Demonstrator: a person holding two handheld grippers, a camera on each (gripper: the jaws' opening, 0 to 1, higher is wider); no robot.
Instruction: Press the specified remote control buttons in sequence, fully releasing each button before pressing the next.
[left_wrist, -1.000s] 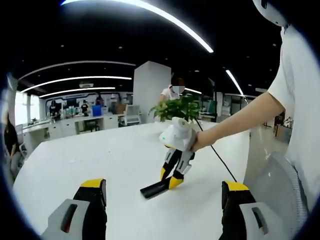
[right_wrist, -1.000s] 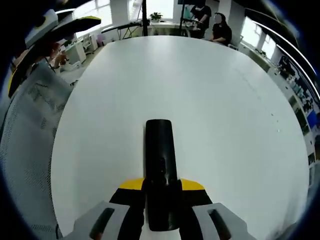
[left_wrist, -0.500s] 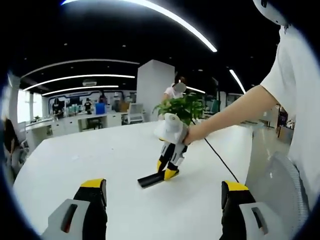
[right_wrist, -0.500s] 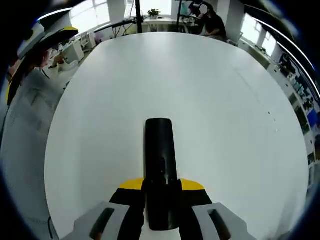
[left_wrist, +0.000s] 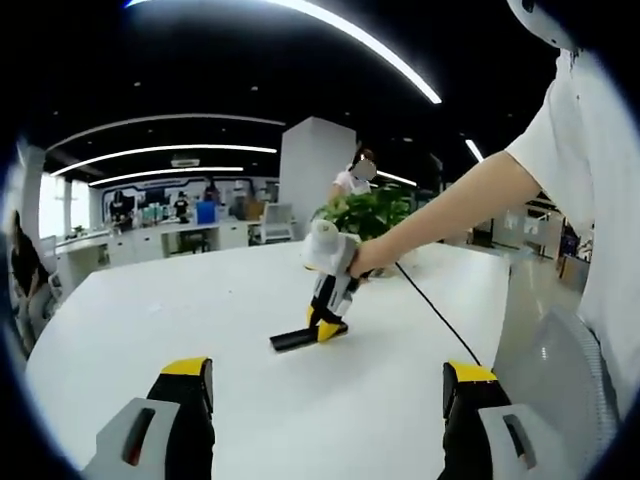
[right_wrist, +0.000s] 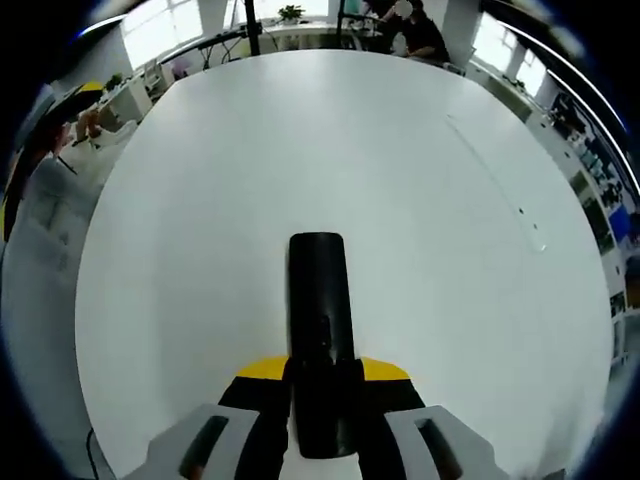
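My right gripper (right_wrist: 322, 395) fingers grasp remote (right_wrist: 320, 330), axis toward 12 | left gripper (left_wrist: 325, 395) fingers released, remote (left_wrist: 300, 338) far at 12 over counter (left_wrist: 200, 310)

Remote control partly hidden, its buttons unreadable
In the right gripper view the black remote (right_wrist: 320, 330) has its near end covered by the closed jaws; in the left gripper view, the remote's buttons are too small to tell

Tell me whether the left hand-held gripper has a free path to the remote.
Probably yes. The left hand-held gripper is open, with bare table between it and the remote. The right hand-held gripper clamps one end, leaving the other end free.
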